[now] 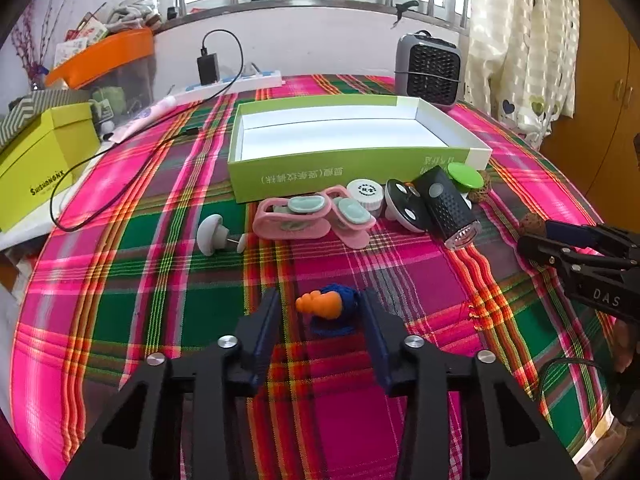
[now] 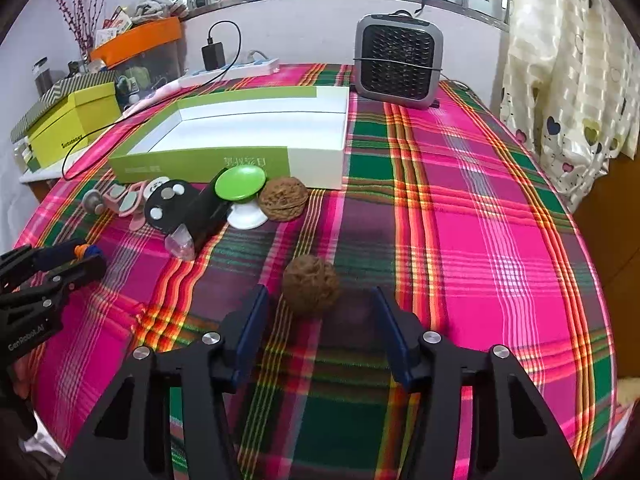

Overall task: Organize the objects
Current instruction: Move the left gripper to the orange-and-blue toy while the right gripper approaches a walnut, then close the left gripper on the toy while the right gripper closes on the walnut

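The little orange and blue toy (image 1: 326, 307) lies on the checked cloth (image 1: 120, 280), between the fingers of the left gripper (image 1: 320, 308), which sit close but not squeezing. The brown walnut (image 2: 311, 288) sits between the right gripper's (image 2: 320, 304) wide-apart fingers, untouched. The green box (image 1: 280, 176) stands empty behind.

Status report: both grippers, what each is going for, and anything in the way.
Left gripper open around knitted toy. Right gripper open around walnut. Box empty, path clear.
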